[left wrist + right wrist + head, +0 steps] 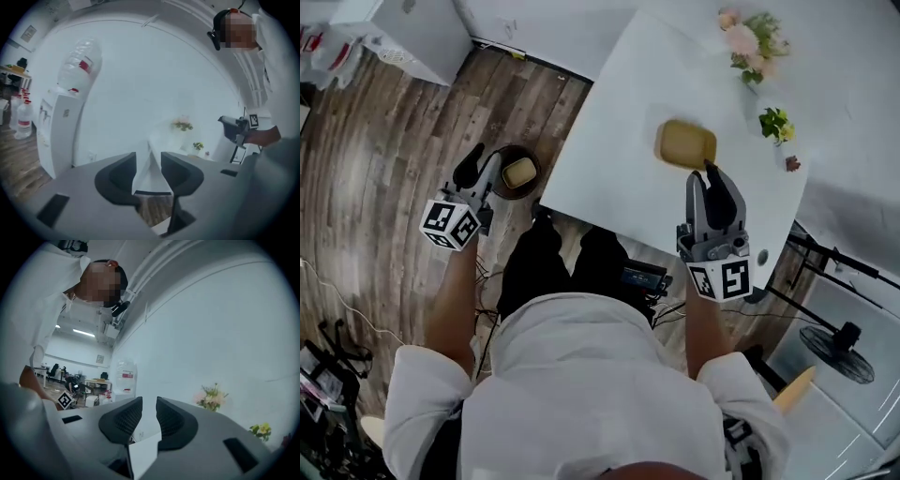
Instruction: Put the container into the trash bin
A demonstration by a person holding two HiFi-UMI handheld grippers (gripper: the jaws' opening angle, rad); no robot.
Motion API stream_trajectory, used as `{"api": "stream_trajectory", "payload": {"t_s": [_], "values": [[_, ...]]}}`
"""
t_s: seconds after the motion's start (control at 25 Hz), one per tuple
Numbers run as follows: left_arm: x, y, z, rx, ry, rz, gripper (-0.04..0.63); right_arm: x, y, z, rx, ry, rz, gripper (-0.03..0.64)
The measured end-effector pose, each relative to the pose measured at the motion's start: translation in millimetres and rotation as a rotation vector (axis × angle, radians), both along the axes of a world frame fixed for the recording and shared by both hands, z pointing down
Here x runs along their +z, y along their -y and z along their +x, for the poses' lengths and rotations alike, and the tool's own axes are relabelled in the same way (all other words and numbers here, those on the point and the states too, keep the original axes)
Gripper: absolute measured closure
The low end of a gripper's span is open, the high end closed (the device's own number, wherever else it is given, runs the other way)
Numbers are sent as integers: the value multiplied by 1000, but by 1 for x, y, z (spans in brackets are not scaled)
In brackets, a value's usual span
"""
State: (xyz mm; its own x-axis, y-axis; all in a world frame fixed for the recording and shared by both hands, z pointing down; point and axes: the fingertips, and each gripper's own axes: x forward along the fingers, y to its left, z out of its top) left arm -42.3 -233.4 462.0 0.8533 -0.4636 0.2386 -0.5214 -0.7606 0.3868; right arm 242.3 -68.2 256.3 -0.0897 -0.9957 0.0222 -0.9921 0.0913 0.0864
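Wood-plank floor lies beside our white desk (609, 141). We can read no print: the red label on the water-cooler bottle (79, 61) is too blurred. Our left gripper (480, 169) hangs over the dark trash bin (525, 150), jaws wide and empty. Our right gripper (711, 178), jaws narrowly apart and holding nothing, hangs near a tan container (684, 143) on the desk. A second container (518, 172) lies inside the bin. We count two containers and one bin.
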Motion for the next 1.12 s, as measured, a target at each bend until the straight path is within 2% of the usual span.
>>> {"api": "stream_trajectory", "payload": {"t_s": [0.12, 0.28, 0.48, 0.68, 0.84, 1.12], "values": [[-65, -17, 49, 72, -38, 79, 436, -39, -29, 34, 50, -7, 62, 500], [-146, -24, 113, 116, -82, 223, 436, -66, -62, 89, 131, -10, 114, 493], [-181, -70, 189, 225, -78, 273, 436, -83, -112, 149, 218, -21, 164, 493], [-189, -99, 246, 255, -78, 257, 436, -87, -146, 199, 267, -4, 202, 494], [-181, -113, 283, 285, -60, 197, 436, -81, -166, 225, 278, 6, 194, 495], [-144, -124, 321, 273, 31, 79, 428, -56, -186, 269, 278, 63, 168, 495]]}}
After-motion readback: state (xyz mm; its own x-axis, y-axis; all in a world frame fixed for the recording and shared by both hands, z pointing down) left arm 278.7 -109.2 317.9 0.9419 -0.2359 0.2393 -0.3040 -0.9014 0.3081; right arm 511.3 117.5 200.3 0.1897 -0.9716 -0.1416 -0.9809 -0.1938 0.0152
